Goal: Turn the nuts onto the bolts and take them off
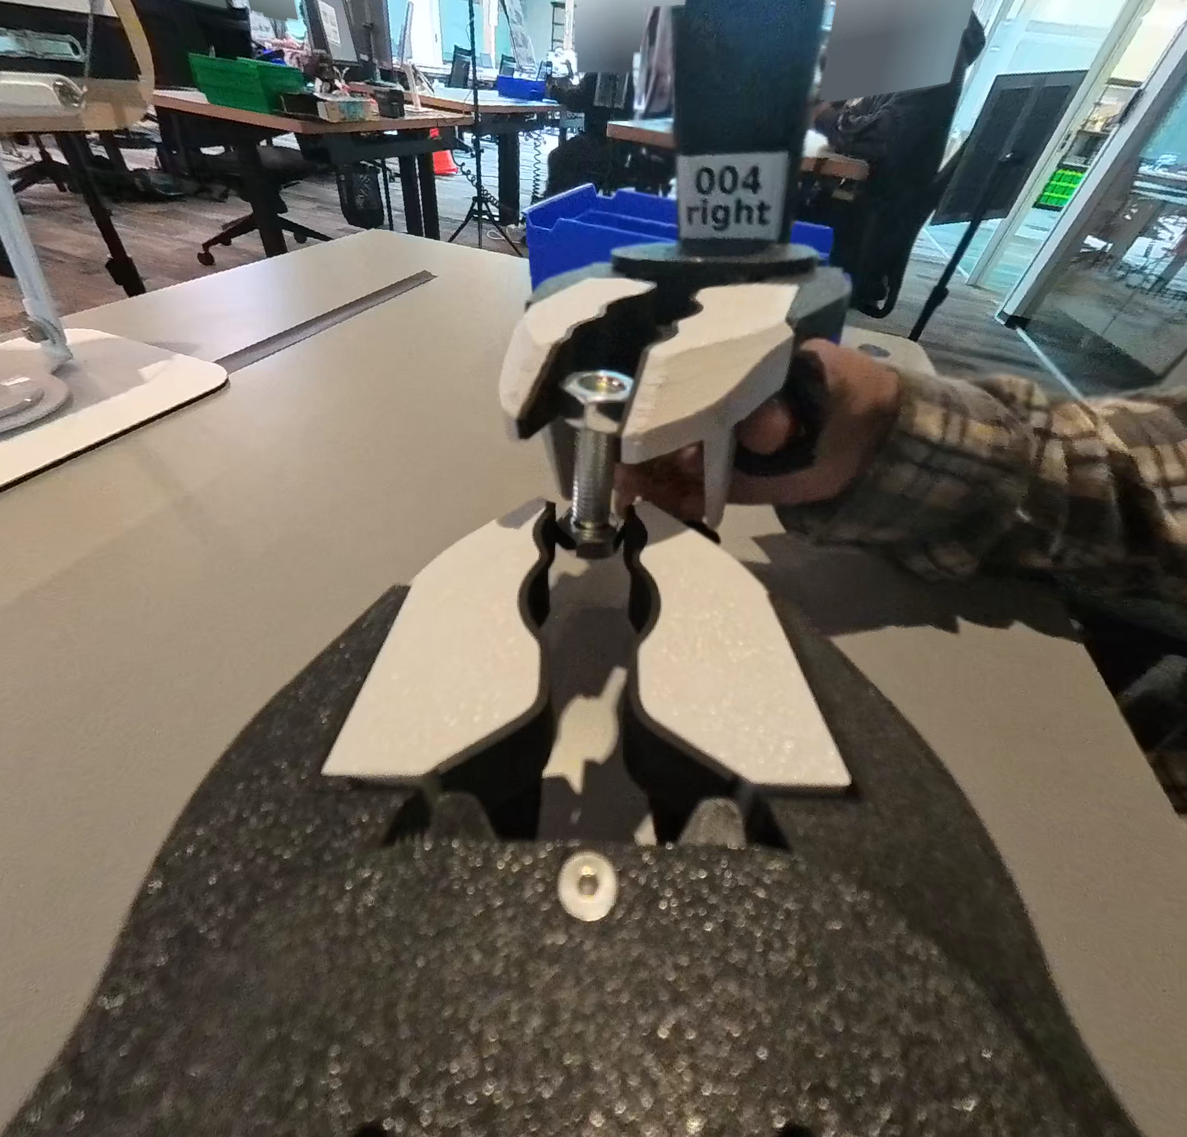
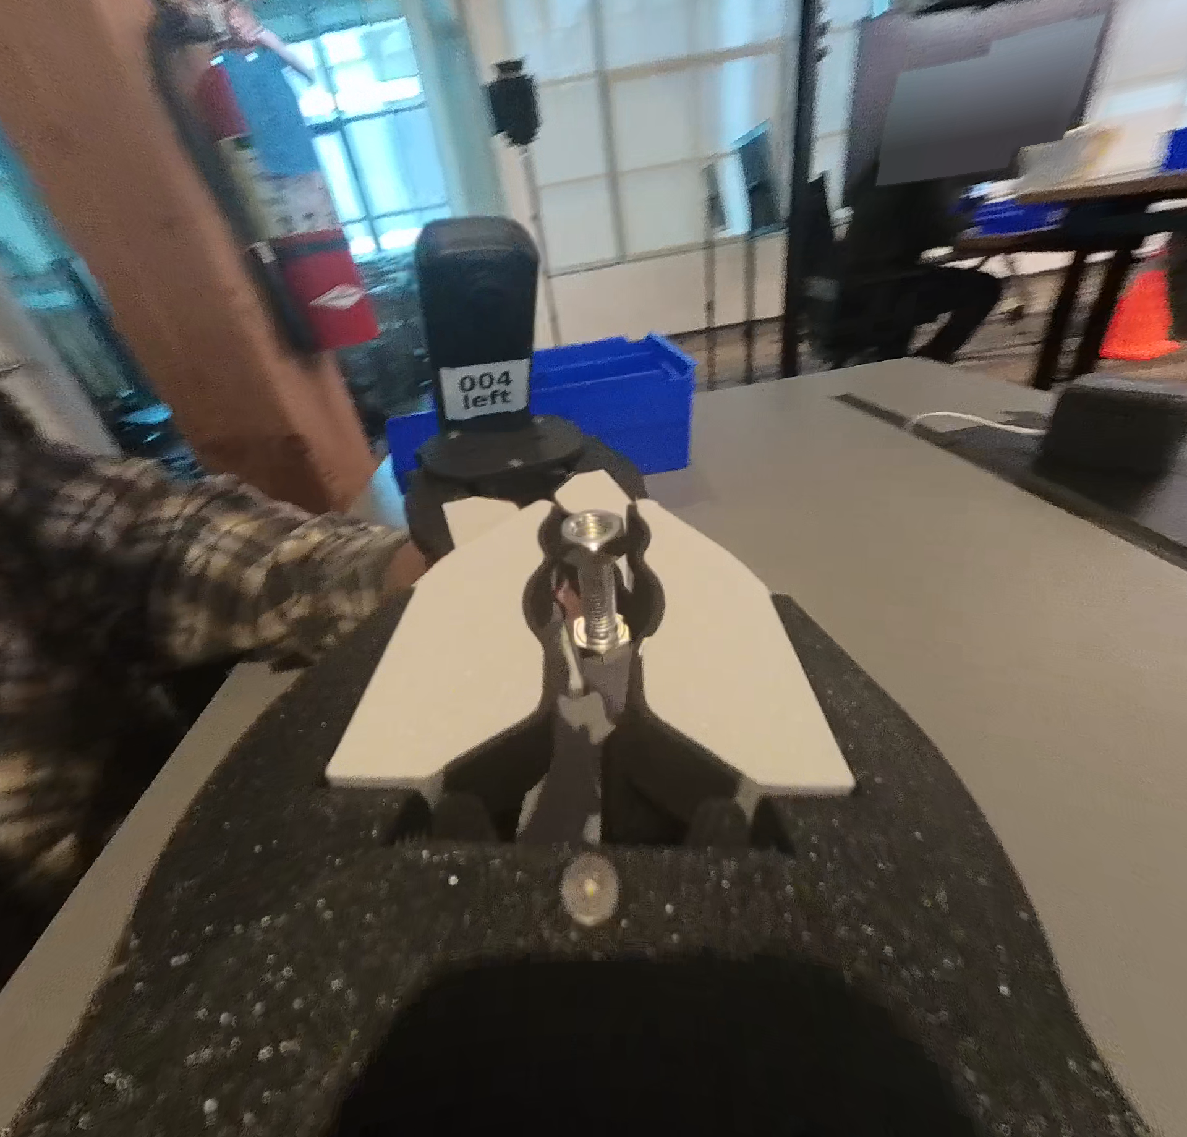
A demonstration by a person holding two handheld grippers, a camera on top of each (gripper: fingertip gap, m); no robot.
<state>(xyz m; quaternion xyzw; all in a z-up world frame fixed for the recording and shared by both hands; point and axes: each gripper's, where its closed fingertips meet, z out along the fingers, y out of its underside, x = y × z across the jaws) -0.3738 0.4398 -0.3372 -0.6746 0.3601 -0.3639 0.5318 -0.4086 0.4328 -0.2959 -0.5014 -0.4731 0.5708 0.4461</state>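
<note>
Left wrist view: left hand-held gripper (image 1: 594, 531) clamped on bolt (image 1: 594, 464) lower end.
Right hand-held gripper (image 1: 594, 399): closed around nut (image 1: 596, 388) at top, above counter (image 1: 225, 560).

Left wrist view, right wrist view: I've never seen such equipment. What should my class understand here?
No robot: a person holds a two-finger tool in each hand, each carrying a camera looking along its fingers. The left wrist view comes from the left tool, which pinches the lower end of an upright bolt. Opposite, the right tool, in a hand, grips the nut at the bolt's top. The right wrist view shows this from the other side. Beneath is a grey table; a blue bin stands behind.
</note>
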